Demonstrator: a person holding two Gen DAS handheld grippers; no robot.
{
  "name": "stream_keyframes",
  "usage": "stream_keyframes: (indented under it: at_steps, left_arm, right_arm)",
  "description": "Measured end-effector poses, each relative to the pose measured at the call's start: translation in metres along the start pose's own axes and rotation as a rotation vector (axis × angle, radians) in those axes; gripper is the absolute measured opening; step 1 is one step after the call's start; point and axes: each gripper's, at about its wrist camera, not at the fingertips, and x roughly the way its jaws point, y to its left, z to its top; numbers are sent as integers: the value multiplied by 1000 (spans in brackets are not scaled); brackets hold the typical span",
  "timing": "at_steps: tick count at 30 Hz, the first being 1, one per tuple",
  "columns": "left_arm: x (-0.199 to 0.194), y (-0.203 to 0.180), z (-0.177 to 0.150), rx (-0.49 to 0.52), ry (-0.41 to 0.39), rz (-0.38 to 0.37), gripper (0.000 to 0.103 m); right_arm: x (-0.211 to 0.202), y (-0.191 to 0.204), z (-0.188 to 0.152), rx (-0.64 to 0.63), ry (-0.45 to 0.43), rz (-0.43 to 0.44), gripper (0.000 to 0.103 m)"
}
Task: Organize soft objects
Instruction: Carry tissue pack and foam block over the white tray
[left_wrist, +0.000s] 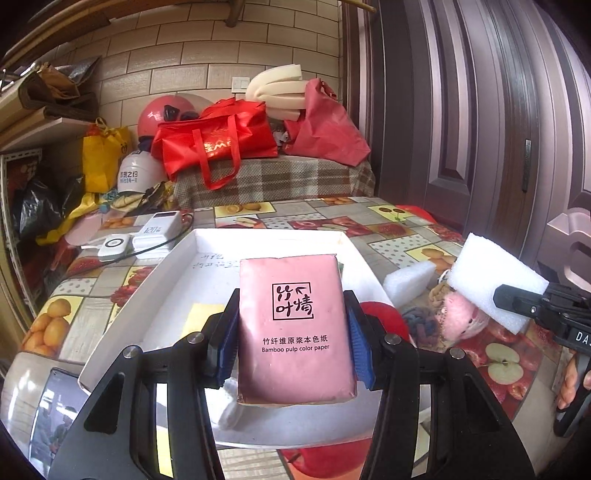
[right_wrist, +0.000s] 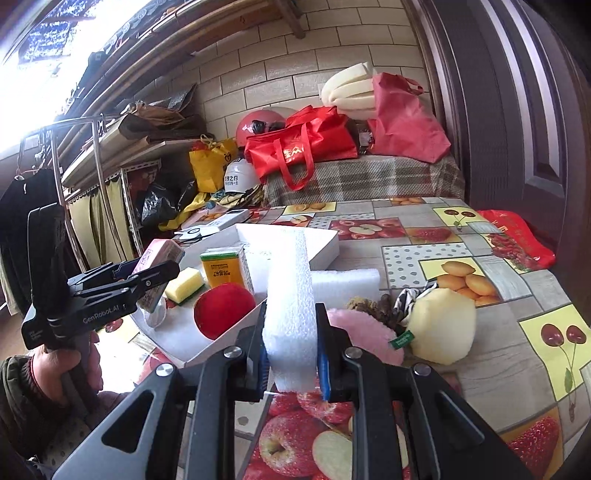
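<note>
My left gripper is shut on a pink tissue pack and holds it above the white tray. It also shows in the right wrist view with the pack. My right gripper is shut on a white foam block, held upright at the tray's right edge; the block also shows in the left wrist view. The tray holds a red ball, a yellow sponge and a yellow-green carton.
On the fruit-print tablecloth right of the tray lie another foam block, a pink plush, a pale yellow plush and a knotted rope toy. White power banks lie left of the tray. Red bags are behind.
</note>
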Motion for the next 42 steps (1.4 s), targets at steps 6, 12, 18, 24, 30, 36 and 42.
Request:
stream_keyframes:
  at_steps: [6, 12, 18, 24, 30, 36, 42]
  left_arm:
    - [6, 36, 0, -84, 18, 43, 51]
    - [9, 52, -1, -171, 41, 29, 51]
    - [9, 46, 0, -150, 45, 35, 51]
    - [21, 50, 3, -162, 81, 45, 51]
    - [33, 61, 6, -188, 99, 56, 51]
    - [37, 68, 8, -200, 101, 60, 51]
    - [40, 75, 7, -218, 110, 73, 52]
  right_arm:
    - [23, 20, 2, -30, 32, 32, 19]
    - [33, 45, 4, -96, 29, 68, 19]
    - [47, 68, 6, -151, 47, 95, 19]
    - [78, 70, 13, -116, 109, 82, 19]
    - [106, 76, 20, -124, 152, 81, 19]
    - [123, 87, 21, -157, 188, 68, 19]
    - [146, 91, 24, -142, 259, 54, 19]
